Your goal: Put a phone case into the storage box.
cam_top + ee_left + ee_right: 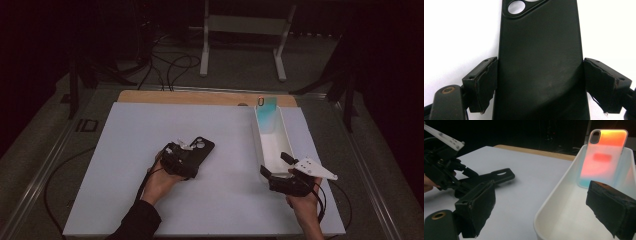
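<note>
Surface: white board [150, 200] over a wooden tabletop [150, 96], dark room behind with cables and a white stand on the floor.

Thing in hand: black phone case [199, 150], lying flat on the board, camera cutout at the end away from the person.

Left gripper [540, 82]: jaws straddle the case's near end, one pad against each long edge; they look to be touching it, though how firmly they press I cannot tell for sure.

Key relation: the case's long axis runs straight ahead of the left gripper, along its own line of sight, so the grip goes across the narrow width.

Right gripper [554, 212]: jaws stand wide apart with nothing between them, hovering at the near end of the white tray [276, 150].

Tray contents: a pale iridescent phone case [602, 157] leans upright against the far wall, ahead of the right gripper.

Nearer hand: the left; the black case lies well apart to the right gripper's left.

Judged next need: firm the squeeze, then lift and carry toward the tray.
</note>
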### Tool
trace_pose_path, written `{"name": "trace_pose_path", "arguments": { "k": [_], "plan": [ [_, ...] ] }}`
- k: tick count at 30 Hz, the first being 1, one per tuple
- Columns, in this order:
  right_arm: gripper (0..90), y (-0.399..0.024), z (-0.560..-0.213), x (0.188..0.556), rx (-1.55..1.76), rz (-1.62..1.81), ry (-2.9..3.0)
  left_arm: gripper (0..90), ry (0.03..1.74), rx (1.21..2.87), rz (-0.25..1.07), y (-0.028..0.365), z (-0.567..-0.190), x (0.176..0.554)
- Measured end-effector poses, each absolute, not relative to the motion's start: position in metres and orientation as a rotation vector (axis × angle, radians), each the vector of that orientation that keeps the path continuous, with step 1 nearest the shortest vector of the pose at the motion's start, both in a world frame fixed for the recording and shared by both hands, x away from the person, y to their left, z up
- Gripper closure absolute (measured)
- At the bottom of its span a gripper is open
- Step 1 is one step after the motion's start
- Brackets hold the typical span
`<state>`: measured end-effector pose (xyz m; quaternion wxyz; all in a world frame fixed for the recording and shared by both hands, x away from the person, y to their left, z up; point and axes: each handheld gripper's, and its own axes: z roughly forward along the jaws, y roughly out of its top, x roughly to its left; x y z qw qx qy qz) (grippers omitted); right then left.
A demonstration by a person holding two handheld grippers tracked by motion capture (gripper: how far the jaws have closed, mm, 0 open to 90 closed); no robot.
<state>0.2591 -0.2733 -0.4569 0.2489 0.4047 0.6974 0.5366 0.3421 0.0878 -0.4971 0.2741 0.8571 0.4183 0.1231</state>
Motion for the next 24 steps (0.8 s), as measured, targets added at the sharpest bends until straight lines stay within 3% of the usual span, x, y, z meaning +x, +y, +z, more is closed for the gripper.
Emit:
{"name": "trace_pose_path", "arguments": {
  "k": [24],
  "plan": [
    [8.0, -0.262, -0.435, 0.287, 1.168, 1.535, 1.988, 16.0, 0.904, 2.183, 0.464, 0.07, -0.442, 0.319]
  ]
}}
